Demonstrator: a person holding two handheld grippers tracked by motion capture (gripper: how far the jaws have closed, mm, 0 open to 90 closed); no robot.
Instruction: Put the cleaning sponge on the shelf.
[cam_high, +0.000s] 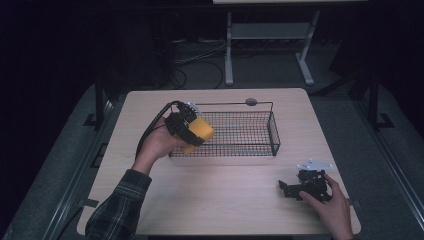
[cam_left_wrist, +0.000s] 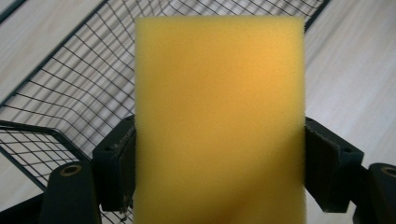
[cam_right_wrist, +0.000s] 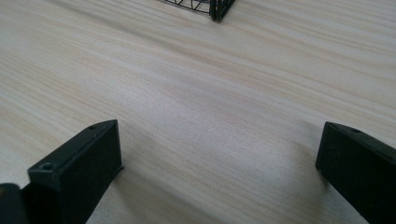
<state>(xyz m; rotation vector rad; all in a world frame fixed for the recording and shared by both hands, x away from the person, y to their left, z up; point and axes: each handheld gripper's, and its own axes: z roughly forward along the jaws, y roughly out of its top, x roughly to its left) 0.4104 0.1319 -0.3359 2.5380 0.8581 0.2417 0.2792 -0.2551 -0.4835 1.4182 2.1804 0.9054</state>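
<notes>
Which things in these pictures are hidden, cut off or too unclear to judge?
- Left gripper view: the yellow foam sponge, clamped in the left hand-held gripper, hides part of the black wire basket.
- High view: the small dark round object behind the basket is too small to identify.

Yellow rectangular sponge (cam_left_wrist: 219, 121), clamped in left tool (cam_high: 192, 131), held above black wire basket's (cam_high: 250, 145) left end

Lab or studio: dark room, lone wooden table (cam_high: 225, 200), loose cables (cam_high: 200, 62) on grey floor (cam_high: 270, 70), white stand (cam_high: 267, 42) behind.
</notes>
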